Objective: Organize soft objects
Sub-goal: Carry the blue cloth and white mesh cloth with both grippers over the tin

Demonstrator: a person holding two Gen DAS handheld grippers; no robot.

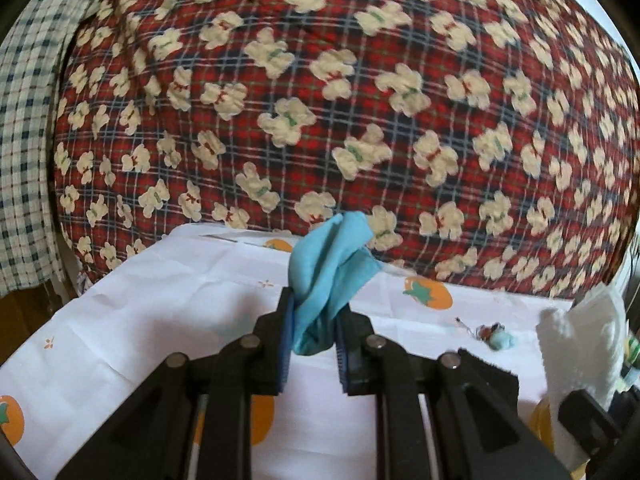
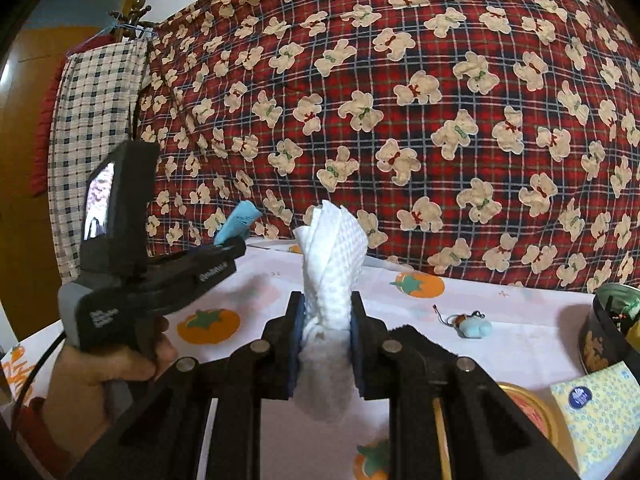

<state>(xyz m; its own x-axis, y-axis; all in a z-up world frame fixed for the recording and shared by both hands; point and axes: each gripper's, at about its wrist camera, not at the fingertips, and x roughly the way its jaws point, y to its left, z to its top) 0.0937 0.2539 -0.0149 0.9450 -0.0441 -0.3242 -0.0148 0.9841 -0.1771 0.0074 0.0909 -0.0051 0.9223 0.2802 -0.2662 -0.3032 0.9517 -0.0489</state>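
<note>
A light blue cloth (image 1: pixel 332 256) is bunched and pinched between the pads of my left gripper (image 1: pixel 316 304), which is shut on it above the table. The right wrist view shows this left gripper (image 2: pixel 236 248) at the left, held by a person's hand (image 2: pixel 100 368), with the blue cloth (image 2: pixel 240 220) sticking up from its tips. My right gripper (image 2: pixel 328 312) is shut on a white waffle-textured cloth (image 2: pixel 332 256), twisted upright with its tail hanging below the pads. That white cloth (image 1: pixel 580 344) also shows at the right edge of the left wrist view.
The table wears a white cover (image 1: pixel 160 300) printed with orange fruit. A small blue charm (image 2: pixel 476 328) lies on it. At the right stand a dark tin (image 2: pixel 604 332), a yellow-patterned tissue pack (image 2: pixel 596 420) and a round dish (image 2: pixel 532 404). A red plaid bear quilt (image 1: pixel 360 100) hangs behind.
</note>
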